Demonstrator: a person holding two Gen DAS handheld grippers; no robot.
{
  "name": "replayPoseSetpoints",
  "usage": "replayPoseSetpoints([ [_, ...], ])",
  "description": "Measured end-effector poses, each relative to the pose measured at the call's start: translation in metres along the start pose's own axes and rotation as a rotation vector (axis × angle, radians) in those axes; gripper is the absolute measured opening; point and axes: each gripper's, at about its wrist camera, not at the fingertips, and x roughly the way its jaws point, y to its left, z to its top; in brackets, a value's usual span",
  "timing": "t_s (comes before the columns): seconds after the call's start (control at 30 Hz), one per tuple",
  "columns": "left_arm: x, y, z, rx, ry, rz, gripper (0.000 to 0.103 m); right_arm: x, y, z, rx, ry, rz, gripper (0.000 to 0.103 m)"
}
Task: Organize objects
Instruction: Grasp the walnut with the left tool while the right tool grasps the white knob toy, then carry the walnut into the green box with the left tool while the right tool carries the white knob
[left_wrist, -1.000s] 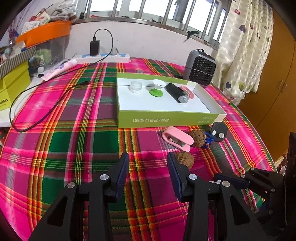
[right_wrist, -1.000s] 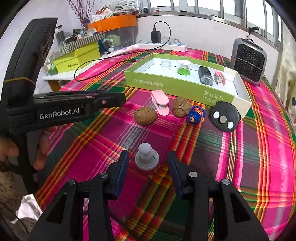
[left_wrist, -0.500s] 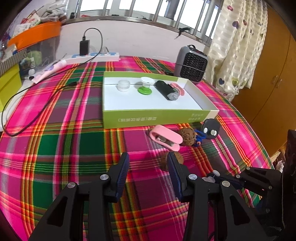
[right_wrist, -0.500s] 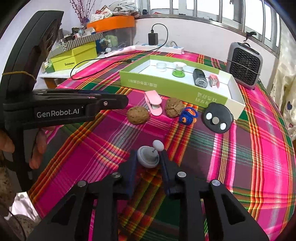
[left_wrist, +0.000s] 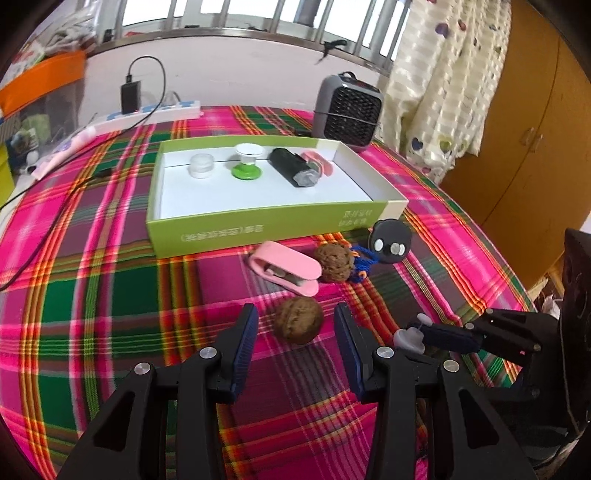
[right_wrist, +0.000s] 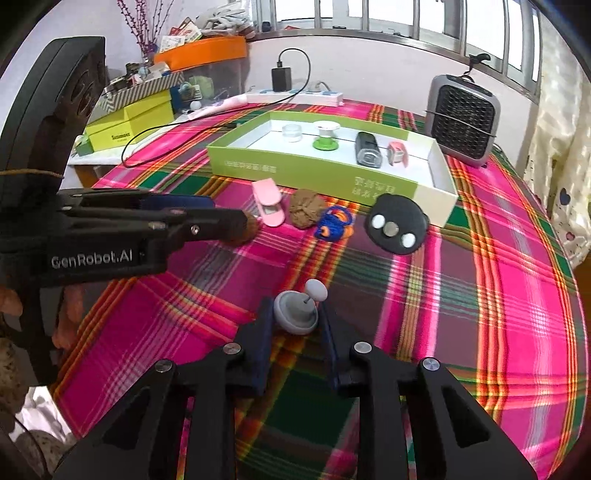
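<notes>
Plaid tablecloth (left_wrist: 110, 295), pink-green, covers the whole work surface. Left gripper (left_wrist: 295, 326) spread wide, smooth walnut (left_wrist: 298, 325) sitting on the cloth between its fingers, no visible contact. In right wrist view that walnut is mostly hidden behind the left gripper's arm. Right gripper (right_wrist: 293, 321) clenched on grey knob piece (right_wrist: 295, 314), its white ball tip tilted toward the right finger; underside hidden, cannot tell if lifted. Farther out: pink clip (left_wrist: 284, 267), wrinkled walnut (left_wrist: 334, 263) touching it, blue cord loop (right_wrist: 334, 221), black round fob (right_wrist: 397, 223) leaning at the green box (left_wrist: 258, 230) corner. Inside box along far wall: clear jar (left_wrist: 201, 165), green-white spool (left_wrist: 246, 162), black cylinder (left_wrist: 293, 168), another pink clip partly hidden behind it. Grey fan heater (right_wrist: 463, 120) behind the box.
</notes>
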Motion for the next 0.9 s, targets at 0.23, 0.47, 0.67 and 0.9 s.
replayPoseSetpoints([
  [0.23,0.009,-0.004,0.001,0.019,0.018,0.023,0.041,-0.001,-0.003,-0.001,0.001,-0.002,-0.014,0.025],
  [0.47,0.013,-0.003,0.003,0.016,0.034,0.035,0.041,0.0,-0.004,0.0,0.006,-0.005,-0.012,0.025],
  [0.67,0.012,-0.004,0.003,0.014,0.033,0.036,0.04,0.0,-0.004,0.0,0.006,-0.005,-0.011,0.025],
  [0.9,0.013,-0.002,0.003,0.016,0.033,0.052,0.028,0.0,-0.004,0.0,0.006,-0.004,-0.012,0.025],
])
